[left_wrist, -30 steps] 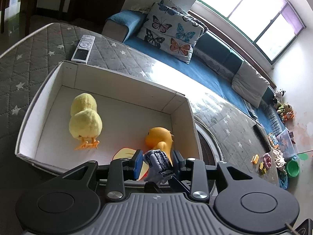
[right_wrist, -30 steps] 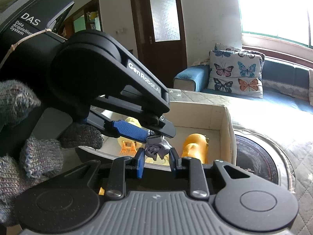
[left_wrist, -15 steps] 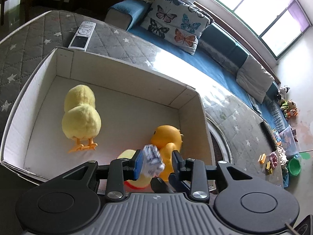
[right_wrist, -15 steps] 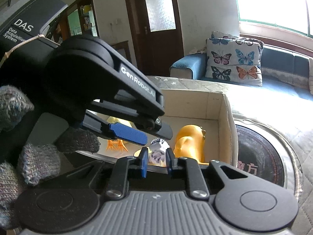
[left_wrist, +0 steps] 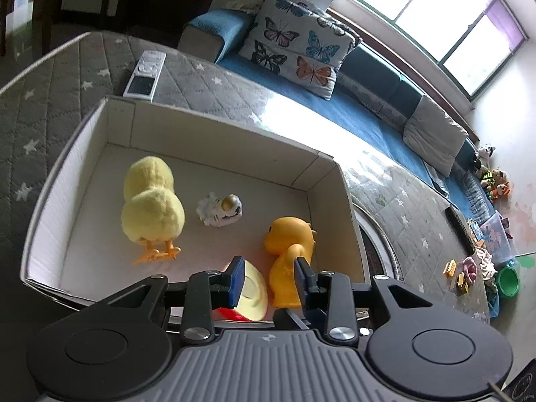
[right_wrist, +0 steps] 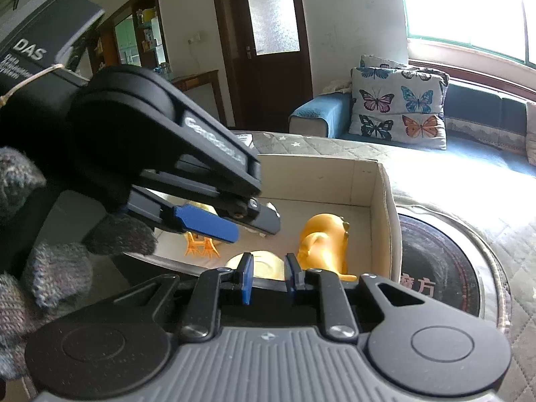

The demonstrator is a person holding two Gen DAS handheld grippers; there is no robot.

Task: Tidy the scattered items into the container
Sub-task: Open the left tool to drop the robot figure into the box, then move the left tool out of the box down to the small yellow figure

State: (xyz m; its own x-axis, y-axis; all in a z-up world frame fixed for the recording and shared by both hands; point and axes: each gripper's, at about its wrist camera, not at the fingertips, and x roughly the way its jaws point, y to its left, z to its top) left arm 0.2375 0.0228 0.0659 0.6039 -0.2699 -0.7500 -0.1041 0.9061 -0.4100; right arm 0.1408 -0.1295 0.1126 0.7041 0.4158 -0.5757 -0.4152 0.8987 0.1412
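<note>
Hovering above the near wall of the cardboard box (left_wrist: 214, 124), the left tongs (left_wrist: 269, 279) hang spread apart with nothing between their blue-padded fingers (left_wrist: 238, 279). Down on the box floor lies the small white toy figure (left_wrist: 219, 209), on its side near the middle, just beside the fluffy yellow chick (left_wrist: 152, 207) and apart from the orange duck (left_wrist: 291, 251). The chick stands on its orange feet in the left part of the box; the duck stands toward the right wall. A pale yellow bowl-like thing with a red underside (left_wrist: 251, 293) sits against the near wall, right below the left tongs and touching the duck's base.

The right tongs (right_wrist: 267, 278) wait lower and just outside the same near wall, their jaws parted a little and holding nothing. A gloved hand (right_wrist: 50, 268) grips the left tool.

The box rests on a grey quilted worktop (left_wrist: 50, 77) with white stars. A white remote control (left_wrist: 144, 73) lies beyond the far wall of the box. A butterfly-print cushion (left_wrist: 294, 57) leans on the blue sofa behind.
</note>
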